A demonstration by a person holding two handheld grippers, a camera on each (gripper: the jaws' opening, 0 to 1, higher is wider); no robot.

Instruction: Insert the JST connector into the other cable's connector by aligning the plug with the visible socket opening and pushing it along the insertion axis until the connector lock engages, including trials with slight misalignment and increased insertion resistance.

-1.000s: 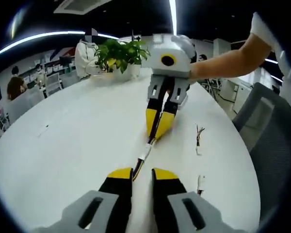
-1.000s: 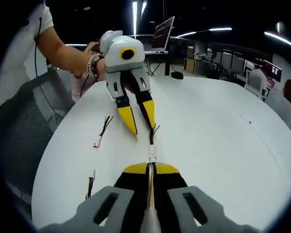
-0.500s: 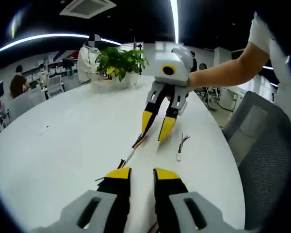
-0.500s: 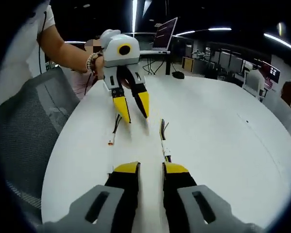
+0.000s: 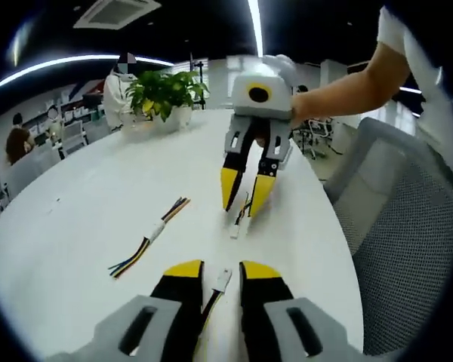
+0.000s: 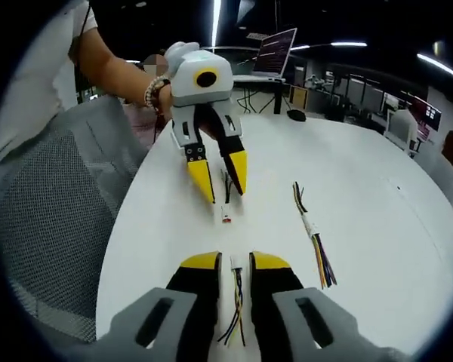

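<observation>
A: Plug cable (image 5: 215,290) is lying on the table (image 5: 83,226) between the left gripper (image 5: 214,271)'s open jaws; nothing is being held.
B: Socket cable (image 5: 241,217)?
A: Lying under the right gripper (image 5: 242,192), its jaws also parted and empty. A joined cable (image 5: 149,237) is sitting to the left, apart.
B: Advice?
A: I'm judging each should be closing just behind the housing, keeping the openings facing each other, then pushing straight.
</observation>
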